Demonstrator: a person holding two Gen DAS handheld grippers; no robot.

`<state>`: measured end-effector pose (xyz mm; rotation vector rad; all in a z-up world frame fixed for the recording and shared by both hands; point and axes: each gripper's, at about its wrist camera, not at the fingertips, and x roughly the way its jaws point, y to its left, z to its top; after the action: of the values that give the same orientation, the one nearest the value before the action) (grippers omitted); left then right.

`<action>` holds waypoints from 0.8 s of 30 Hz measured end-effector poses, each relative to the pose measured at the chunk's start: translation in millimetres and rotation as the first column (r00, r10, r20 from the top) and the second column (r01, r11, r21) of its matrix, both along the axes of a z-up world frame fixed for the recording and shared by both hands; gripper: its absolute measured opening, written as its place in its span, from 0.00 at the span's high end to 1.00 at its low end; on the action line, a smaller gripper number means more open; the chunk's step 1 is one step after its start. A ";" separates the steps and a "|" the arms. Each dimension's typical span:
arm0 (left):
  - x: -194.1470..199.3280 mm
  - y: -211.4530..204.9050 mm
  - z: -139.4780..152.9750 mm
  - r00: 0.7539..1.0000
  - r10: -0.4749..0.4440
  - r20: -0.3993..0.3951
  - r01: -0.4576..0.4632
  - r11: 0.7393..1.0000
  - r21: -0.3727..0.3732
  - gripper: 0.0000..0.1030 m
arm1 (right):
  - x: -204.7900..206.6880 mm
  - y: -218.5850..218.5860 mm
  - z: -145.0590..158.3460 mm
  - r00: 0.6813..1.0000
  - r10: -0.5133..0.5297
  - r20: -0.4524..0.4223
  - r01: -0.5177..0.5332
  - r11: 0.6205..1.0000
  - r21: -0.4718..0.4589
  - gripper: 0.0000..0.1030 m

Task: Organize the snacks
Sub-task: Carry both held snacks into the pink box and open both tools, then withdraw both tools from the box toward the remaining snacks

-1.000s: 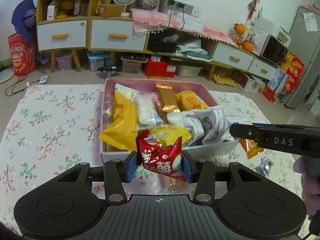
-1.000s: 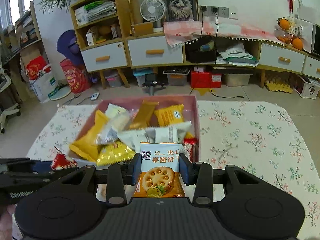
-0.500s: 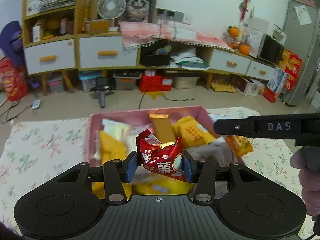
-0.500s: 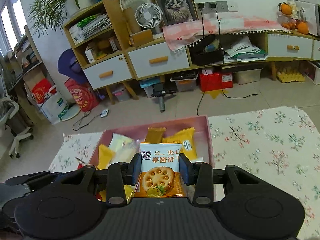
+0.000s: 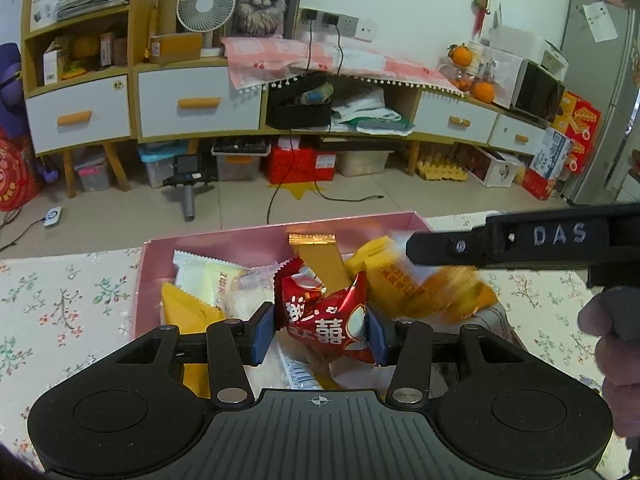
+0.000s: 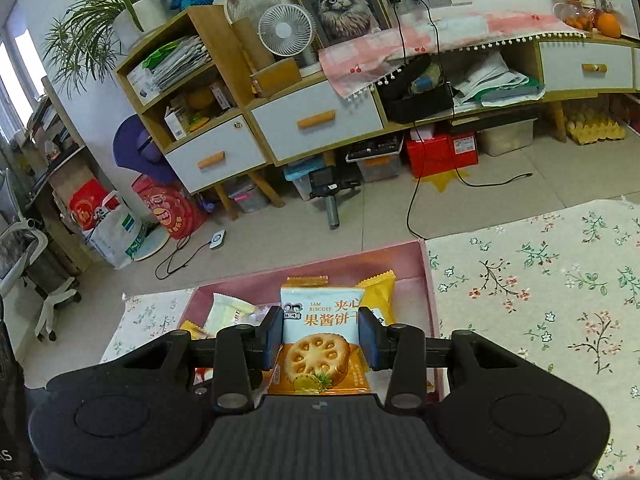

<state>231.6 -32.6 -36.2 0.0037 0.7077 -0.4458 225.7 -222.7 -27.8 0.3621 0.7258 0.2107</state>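
Note:
My left gripper (image 5: 320, 334) is shut on a red foil snack packet (image 5: 324, 320) with white characters, held over the near part of the pink box (image 5: 224, 236). In the box lie a gold bar (image 5: 320, 260), yellow packets (image 5: 188, 312) and a white packet (image 5: 200, 276). My right gripper (image 6: 320, 336) is shut on a jam biscuit packet (image 6: 320, 344), blue-white above and orange below, also above the pink box (image 6: 428, 280). In the left wrist view the right gripper's black body (image 5: 520, 240) reaches in from the right, with that packet a blurred orange patch (image 5: 452, 292) beneath it.
The box sits on a floral tablecloth (image 5: 60, 300) that spreads wide to the right (image 6: 540, 300). A hand (image 5: 612, 344) grips the right tool at the right edge. Beyond the table's far edge lie floor, cables and low cabinets.
Both grippers have moved forward over the pink box with their packets still held. The box has slid down toward the fingers in both views, and the right wrist view has rolled.

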 end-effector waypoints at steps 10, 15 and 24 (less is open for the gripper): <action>-2.0 -4.8 -1.8 0.999 -0.022 0.027 0.022 1.000 -0.001 0.28 | 2.7 -3.6 -1.5 1.000 -0.011 -0.006 0.011 0.999 0.039 0.72; -6.0 -6.2 1.3 0.999 -0.025 0.020 0.025 1.000 -0.003 0.21 | -0.7 -4.3 3.0 1.000 -0.017 -0.006 0.017 1.000 0.026 0.64; -36.6 0.3 16.6 1.000 0.001 -0.006 -0.001 0.999 0.036 0.11 | -26.3 -6.9 25.2 1.000 -0.015 -0.003 0.015 0.999 -0.050 0.43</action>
<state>195.0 -32.3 -19.7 0.0359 0.7216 -0.4320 199.4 -229.6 -2.6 0.3204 0.7298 0.1779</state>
